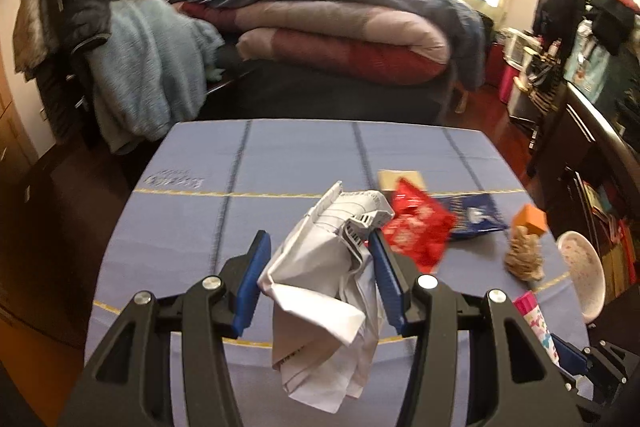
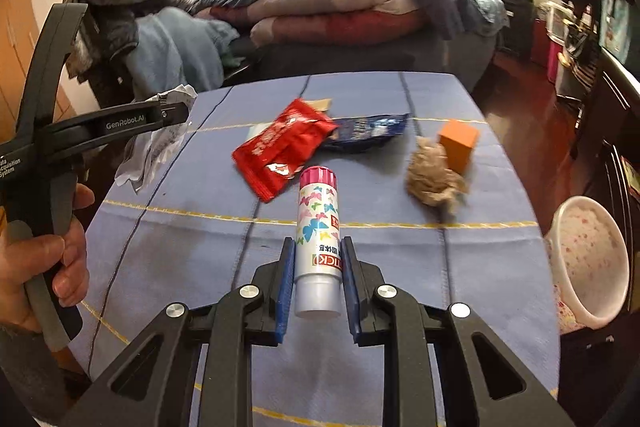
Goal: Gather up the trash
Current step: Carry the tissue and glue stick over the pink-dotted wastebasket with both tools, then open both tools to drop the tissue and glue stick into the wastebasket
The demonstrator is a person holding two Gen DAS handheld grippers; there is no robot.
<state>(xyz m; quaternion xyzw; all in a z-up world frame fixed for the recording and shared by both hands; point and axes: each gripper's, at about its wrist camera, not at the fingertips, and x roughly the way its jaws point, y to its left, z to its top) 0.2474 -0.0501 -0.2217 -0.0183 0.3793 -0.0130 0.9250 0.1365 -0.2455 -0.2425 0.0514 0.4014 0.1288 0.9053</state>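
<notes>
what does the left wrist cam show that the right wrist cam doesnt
Only the left wrist view shows the left gripper from behind, shut on the crumpled paper.

Only the right wrist view shows the person's left hand on that gripper's handle, and the right gripper shut on the glue stick.

Both show the red wrapper, blue wrapper, orange box, brown wad and pink bin.

Right gripper (image 2: 318, 267) clamps a glue stick (image 2: 318, 227); beyond its tips lie a red wrapper (image 2: 284, 151) and blue wrapper (image 2: 368, 131), a bowl (image 2: 592, 259) to its right.
</notes>
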